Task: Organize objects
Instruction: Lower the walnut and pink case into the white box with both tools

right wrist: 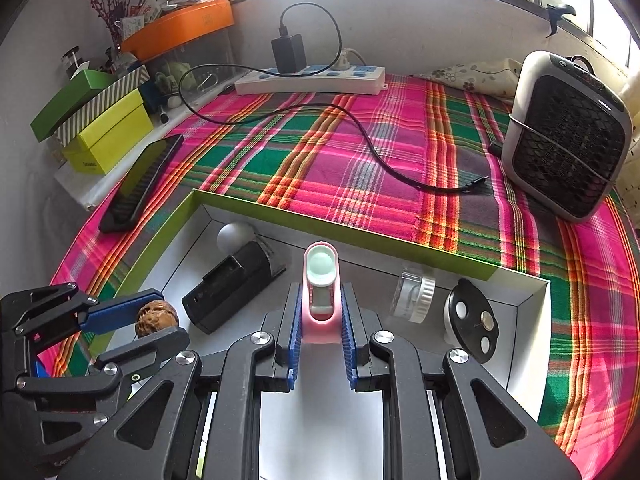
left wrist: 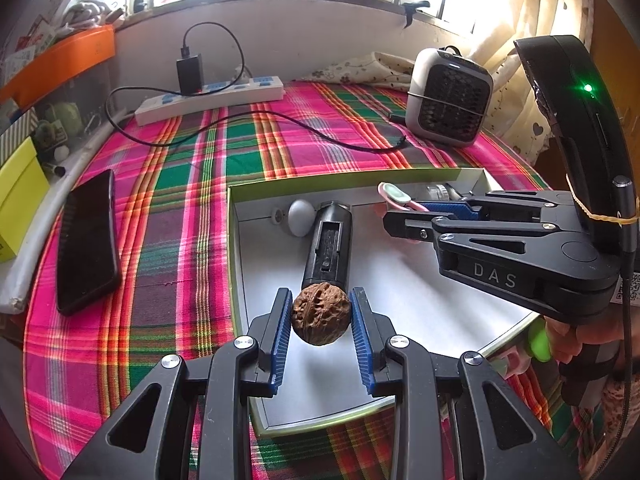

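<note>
Between left fingers point(left wrist: 280, 320): walnut point(left wrist: 321, 314)

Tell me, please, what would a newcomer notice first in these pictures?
The left hand-held gripper holds a walnut above the green-walled box. The right hand-held gripper clamps a pink device there. Behind them, a bright plaid cloth covers the table, with a small heater at its right.

In the left wrist view, the right gripper point(left wrist: 404, 220) is covering most of the pink tool point(left wrist: 394, 196) and the small clear jar point(left wrist: 440, 191). The black cylinder point(left wrist: 326, 240) is hiding part of the white ball point(left wrist: 301, 216). The person's hand point(left wrist: 576, 340) is being cut off behind the gripper's handle.
</note>
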Tool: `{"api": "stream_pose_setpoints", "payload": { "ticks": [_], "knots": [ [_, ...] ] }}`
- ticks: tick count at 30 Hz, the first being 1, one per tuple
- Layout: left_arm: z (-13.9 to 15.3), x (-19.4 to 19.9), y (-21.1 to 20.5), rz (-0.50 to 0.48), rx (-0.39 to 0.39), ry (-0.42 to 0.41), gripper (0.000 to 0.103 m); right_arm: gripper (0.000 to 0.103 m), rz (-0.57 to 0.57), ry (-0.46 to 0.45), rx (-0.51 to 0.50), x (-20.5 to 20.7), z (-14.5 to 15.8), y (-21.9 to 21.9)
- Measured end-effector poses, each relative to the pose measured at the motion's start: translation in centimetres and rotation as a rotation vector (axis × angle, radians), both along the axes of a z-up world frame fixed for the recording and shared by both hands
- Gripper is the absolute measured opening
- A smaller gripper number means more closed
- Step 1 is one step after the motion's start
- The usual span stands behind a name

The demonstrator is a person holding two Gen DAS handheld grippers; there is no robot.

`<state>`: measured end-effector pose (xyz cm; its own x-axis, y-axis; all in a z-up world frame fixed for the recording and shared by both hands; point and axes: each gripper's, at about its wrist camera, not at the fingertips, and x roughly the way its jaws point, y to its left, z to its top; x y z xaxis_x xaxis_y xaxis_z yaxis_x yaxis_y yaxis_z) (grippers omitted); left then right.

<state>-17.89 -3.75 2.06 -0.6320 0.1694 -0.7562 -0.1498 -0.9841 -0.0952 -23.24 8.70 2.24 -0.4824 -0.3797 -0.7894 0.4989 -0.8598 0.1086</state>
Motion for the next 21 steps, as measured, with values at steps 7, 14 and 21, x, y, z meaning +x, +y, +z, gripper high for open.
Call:
{"api": "stream_pose_setpoints", "payload": {
  "ticks": [7,14,21],
  "knots": [
    [-0.13,-0.03,0.24,-0.004,-0.004,-0.005,0.027,0.018,0.001,-0.003,0.015,-0.08,-0.11,-0.30],
    [-0.16,0.02,0.28,-0.005,-0.006,-0.005,0.027,0.018,0.001,-0.007,0.021,-0.08,-0.23,-0.28],
    [-0.48,0.05,0.73,-0.020,-0.017,-0.017,0.027,0.018,0.002,-0.011,0.023,-0.21,-0.27,-0.28]
  ]
}}
